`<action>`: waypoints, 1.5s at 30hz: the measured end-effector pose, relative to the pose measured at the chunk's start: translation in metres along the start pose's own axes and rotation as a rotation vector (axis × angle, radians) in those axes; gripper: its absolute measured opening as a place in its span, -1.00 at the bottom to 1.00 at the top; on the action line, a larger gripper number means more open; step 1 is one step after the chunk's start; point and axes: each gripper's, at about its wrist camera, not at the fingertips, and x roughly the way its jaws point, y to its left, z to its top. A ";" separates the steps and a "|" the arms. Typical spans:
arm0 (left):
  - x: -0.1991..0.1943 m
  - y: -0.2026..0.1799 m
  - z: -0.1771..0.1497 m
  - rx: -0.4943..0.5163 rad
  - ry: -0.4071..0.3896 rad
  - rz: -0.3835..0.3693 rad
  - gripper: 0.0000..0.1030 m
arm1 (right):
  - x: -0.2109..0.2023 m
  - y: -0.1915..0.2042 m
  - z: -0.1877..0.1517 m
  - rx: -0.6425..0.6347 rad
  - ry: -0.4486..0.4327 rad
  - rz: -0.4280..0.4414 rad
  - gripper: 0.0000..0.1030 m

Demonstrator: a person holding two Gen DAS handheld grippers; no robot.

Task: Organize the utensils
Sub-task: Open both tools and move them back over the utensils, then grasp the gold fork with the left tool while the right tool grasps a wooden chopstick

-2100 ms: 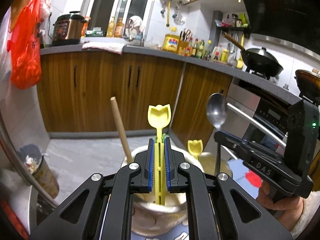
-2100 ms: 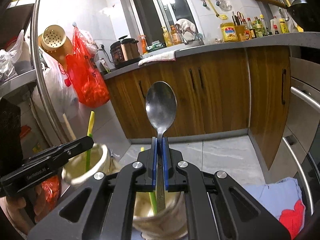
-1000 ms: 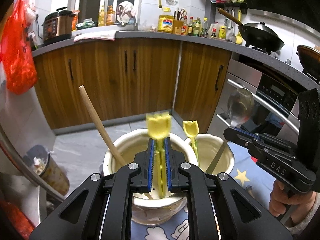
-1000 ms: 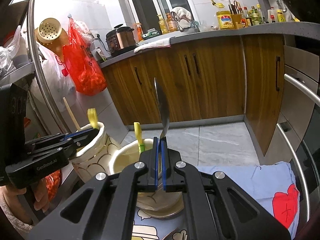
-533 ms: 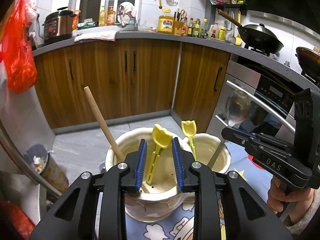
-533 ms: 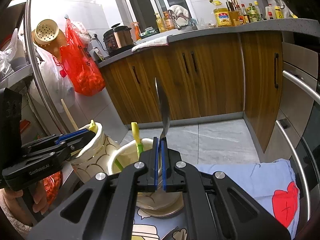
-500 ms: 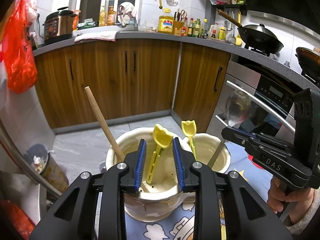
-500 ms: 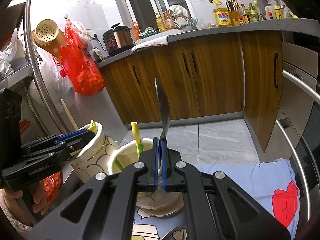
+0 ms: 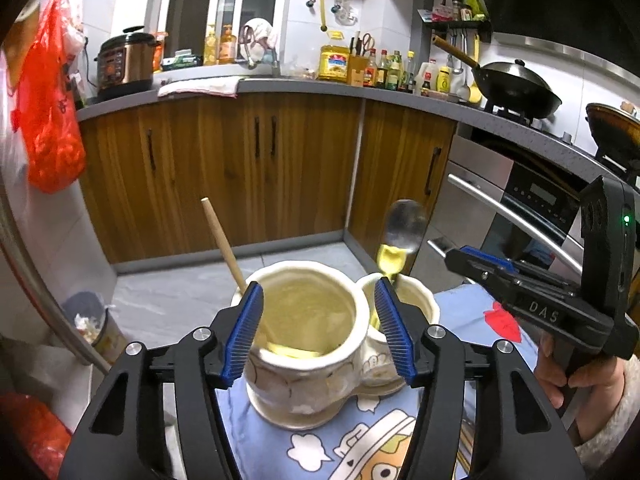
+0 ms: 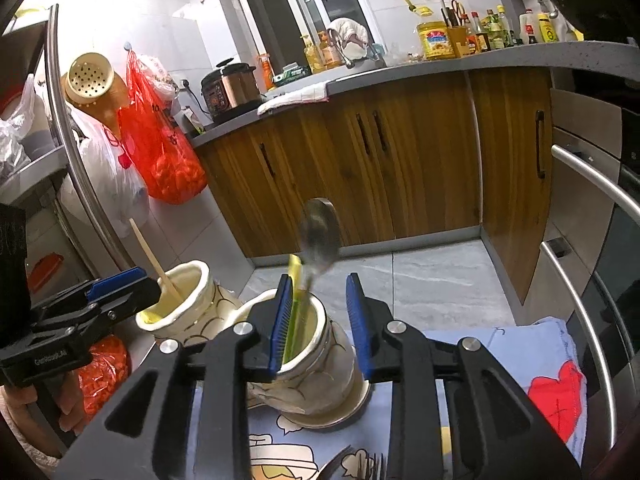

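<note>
Kitchen cloth (image 9: 276, 432) carries two touching jars. Metal spoon (image 10: 319, 236) stands in small jar (image 10: 320, 360), bowl up, leaning slightly (blurred). Right gripper (image 10: 320, 320), left gripper (image 9: 318, 332): jaws spread, empty.

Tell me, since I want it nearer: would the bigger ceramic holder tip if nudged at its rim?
The bigger ceramic holder looks thick-walled, probably heavy and stable. Its wooden stick leans over one side, so a rim push might rock it; push low.

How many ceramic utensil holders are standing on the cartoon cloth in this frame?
2. The larger holder sits between the left gripper fingers, with a wooden stick inside. The smaller holder stands beside it, below the right gripper, holding a metal spoon.
</note>
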 end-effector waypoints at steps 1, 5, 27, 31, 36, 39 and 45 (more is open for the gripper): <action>-0.003 0.000 -0.001 0.001 -0.001 0.003 0.20 | -0.004 -0.001 0.000 0.001 -0.002 -0.001 -0.44; -0.018 -0.002 -0.010 0.004 0.000 0.009 0.34 | -0.021 -0.007 -0.003 -0.004 -0.007 -0.006 -0.13; -0.001 -0.038 -0.114 -0.053 0.280 0.011 0.63 | -0.080 -0.058 -0.104 -0.072 0.269 -0.164 0.60; 0.011 -0.052 -0.123 -0.078 0.323 -0.015 0.63 | -0.077 -0.058 -0.121 -0.079 0.312 -0.156 0.59; 0.030 -0.075 -0.130 -0.071 0.379 -0.031 0.63 | -0.074 -0.055 -0.133 -0.081 0.348 -0.136 0.25; 0.040 -0.082 -0.131 -0.093 0.403 -0.053 0.63 | -0.072 -0.057 -0.140 -0.069 0.373 -0.126 0.05; 0.051 -0.092 -0.130 -0.104 0.417 -0.082 0.49 | -0.068 -0.064 -0.145 -0.027 0.403 -0.099 -0.17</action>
